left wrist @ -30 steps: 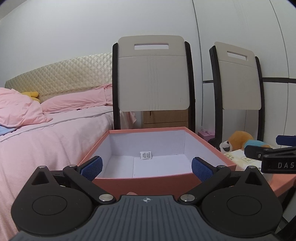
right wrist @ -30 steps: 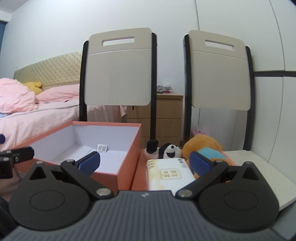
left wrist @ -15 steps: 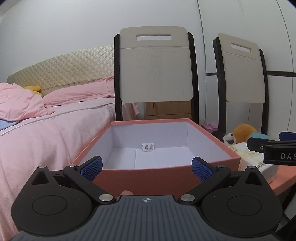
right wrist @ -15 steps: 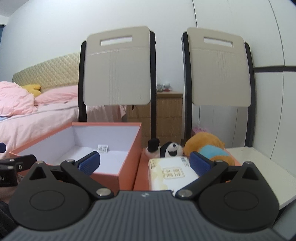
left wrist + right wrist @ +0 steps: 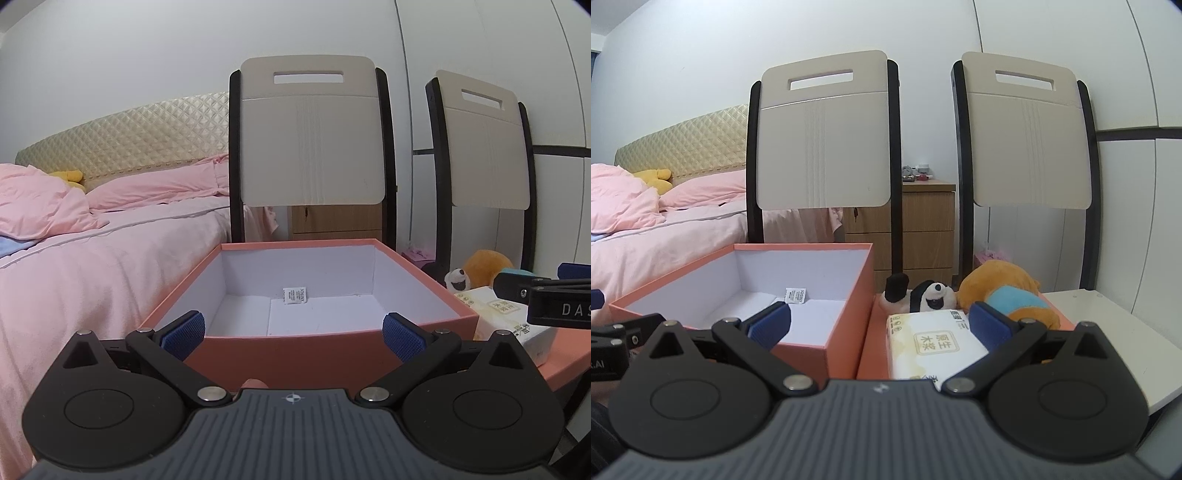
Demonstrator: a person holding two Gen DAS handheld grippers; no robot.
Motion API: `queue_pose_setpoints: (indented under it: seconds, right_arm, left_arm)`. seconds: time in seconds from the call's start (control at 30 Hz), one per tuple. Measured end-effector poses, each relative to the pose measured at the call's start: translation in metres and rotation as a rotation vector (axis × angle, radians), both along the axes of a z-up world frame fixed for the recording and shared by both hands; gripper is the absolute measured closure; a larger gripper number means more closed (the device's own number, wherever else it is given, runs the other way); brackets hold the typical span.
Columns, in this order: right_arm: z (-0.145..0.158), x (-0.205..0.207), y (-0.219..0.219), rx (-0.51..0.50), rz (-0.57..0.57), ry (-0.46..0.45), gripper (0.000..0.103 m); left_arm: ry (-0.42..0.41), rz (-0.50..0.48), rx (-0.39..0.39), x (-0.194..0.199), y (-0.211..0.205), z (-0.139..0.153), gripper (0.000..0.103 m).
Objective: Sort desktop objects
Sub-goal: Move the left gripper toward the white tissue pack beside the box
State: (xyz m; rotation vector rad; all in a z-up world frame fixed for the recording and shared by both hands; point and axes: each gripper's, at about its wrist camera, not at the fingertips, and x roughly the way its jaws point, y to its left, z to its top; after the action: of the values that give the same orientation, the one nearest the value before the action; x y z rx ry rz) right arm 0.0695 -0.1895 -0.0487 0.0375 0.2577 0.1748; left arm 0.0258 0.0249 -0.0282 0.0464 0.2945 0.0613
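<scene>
So the setup here is pretty clear: the orange box sits open with nothing in it but a little white packet against its far wall, which reads like it's the bin everything gets sorted into. The left gripper is parked right at the box's near wall with its jaws spread wide, nothing between them, so I'd guess it's there to steady the box or just wait its turn.

The stuff to sort is all on the orange lid lying flat just beside the box's right wall. The tissue pack is at the lid's near edge, the panda plush and the orange plush are behind it toward the far edge, touching each other.

The right gripper is also wide open and holding nothing. Its right pad sits just beside the tissue pack, its left pad over by the box corner, so it isn't squared up on the pack yet. My guess is the tissues go first since they're closest.
</scene>
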Motion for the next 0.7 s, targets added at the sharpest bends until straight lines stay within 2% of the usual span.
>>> queue_pose_setpoints:
  seconds: [0.23,0.37,0.57,0.7]
  right_arm:
    - [0.001,-0.001,-0.001,-0.001,0.000,-0.005,0.000]
    - [0.002,-0.001,-0.002,0.002,-0.005,-0.007,0.000]
    - [0.004,-0.006,-0.008,0.011,-0.014,-0.029,0.000]
    - [0.005,-0.008,-0.022,0.017,-0.078,-0.028,0.000]
  left_arm:
    - [-0.014,-0.030,-0.063,-0.004,0.008,-0.002,0.000]
    - [-0.034,-0.014,-0.058,-0.006,0.007,-0.003,0.000]
    - [-0.061,0.019,0.002,-0.011,-0.015,-0.008,0.000]
    - [-0.078,0.025,0.039,-0.016,-0.046,-0.019,0.000]
